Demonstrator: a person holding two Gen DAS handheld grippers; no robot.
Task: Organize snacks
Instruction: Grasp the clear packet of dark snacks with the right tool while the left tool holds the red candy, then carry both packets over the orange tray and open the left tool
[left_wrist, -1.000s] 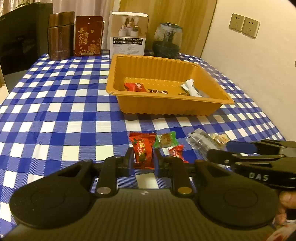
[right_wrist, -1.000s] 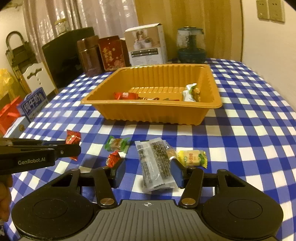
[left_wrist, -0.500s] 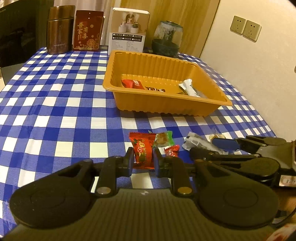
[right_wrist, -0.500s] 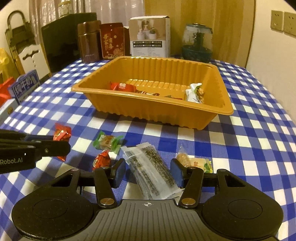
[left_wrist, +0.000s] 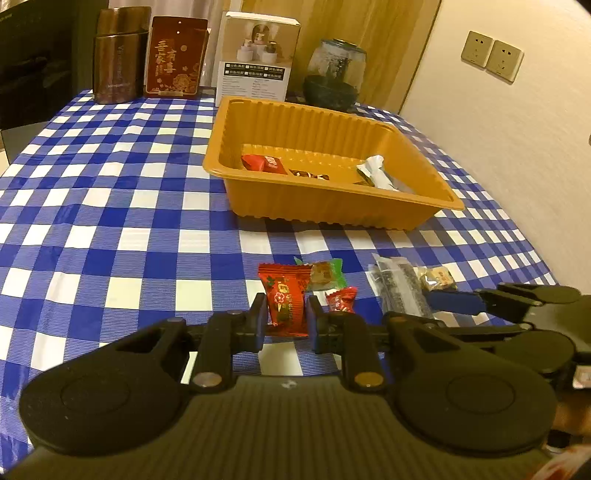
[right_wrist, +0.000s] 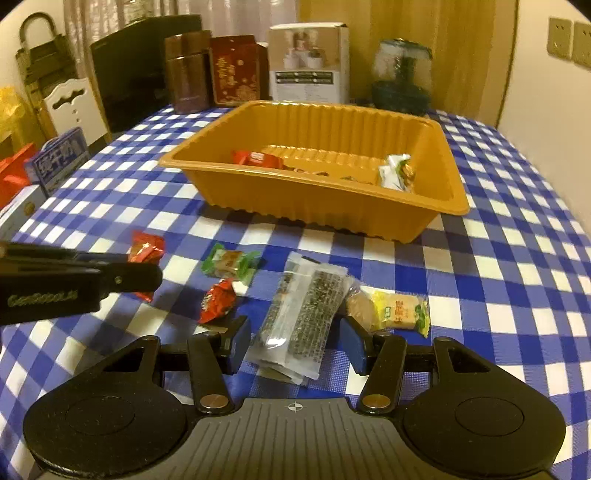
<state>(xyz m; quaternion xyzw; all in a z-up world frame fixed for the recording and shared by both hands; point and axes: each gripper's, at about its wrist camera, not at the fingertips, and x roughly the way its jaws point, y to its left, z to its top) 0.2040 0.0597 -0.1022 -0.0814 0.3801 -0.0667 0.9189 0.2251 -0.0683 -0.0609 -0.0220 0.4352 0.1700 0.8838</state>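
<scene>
My left gripper (left_wrist: 286, 325) is shut on a red snack packet (left_wrist: 286, 301), held just above the checked tablecloth. My right gripper (right_wrist: 295, 345) is open, its fingers on either side of a clear packet of dark seaweed snack (right_wrist: 303, 314) that lies on the table. An orange tray (left_wrist: 413, 206) stands beyond, holding a red packet (left_wrist: 264, 163), a brown bar (left_wrist: 308, 174) and a white packet (left_wrist: 378, 173). Loose on the cloth are a green-wrapped candy (right_wrist: 229, 262), a small red candy (right_wrist: 218, 301) and a yellow packet (right_wrist: 400, 312).
At the table's far edge stand a brown tin (left_wrist: 118, 59), a red box (left_wrist: 173, 57), a white box (left_wrist: 256, 59) and a glass jar (left_wrist: 334, 79). The wall is close on the right. A chair and boxes stand off the table's left side (right_wrist: 74, 107).
Both grippers have come in closer and lower over the loose snacks. The left keeps its hold on the red packet; the right now straddles the seaweed packet more fully.
</scene>
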